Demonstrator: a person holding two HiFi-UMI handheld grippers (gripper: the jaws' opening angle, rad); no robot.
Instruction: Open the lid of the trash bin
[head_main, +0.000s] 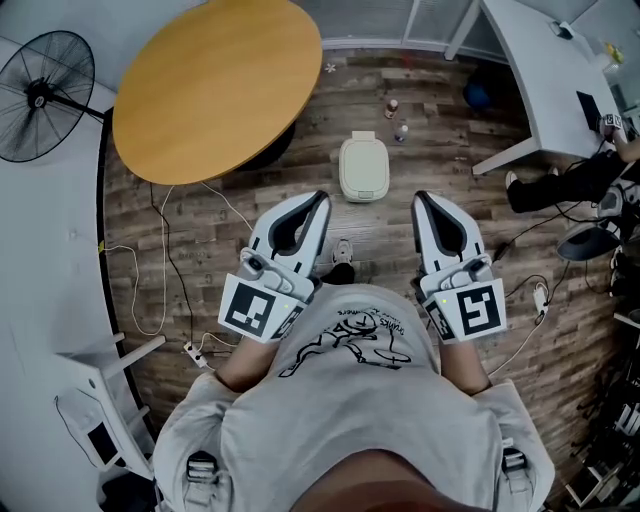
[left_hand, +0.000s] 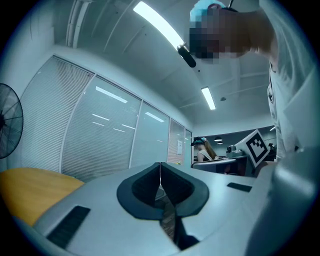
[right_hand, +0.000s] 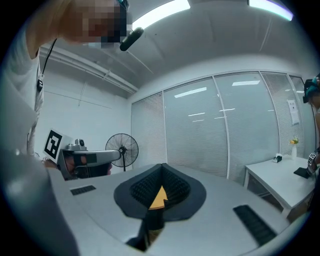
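Observation:
In the head view a small white trash bin (head_main: 362, 167) stands on the wooden floor ahead of me, its lid down. Both grippers are held level at waist height, short of the bin and apart from it. My left gripper (head_main: 322, 197) points toward the bin's left side, its fingertips meeting with nothing between them. My right gripper (head_main: 420, 197) points past the bin's right side, also shut and empty. The bin does not show in the left gripper view, where the left gripper (left_hand: 160, 165) is closed, nor in the right gripper view, where the right gripper (right_hand: 162, 167) is closed.
A round wooden table (head_main: 215, 85) stands at the far left, a floor fan (head_main: 40, 95) beside it. A white desk (head_main: 545, 80) and a seated person (head_main: 590, 175) are at the right. Two small bottles (head_main: 396, 118) stand behind the bin. Cables and a power strip (head_main: 195, 352) lie on the left floor.

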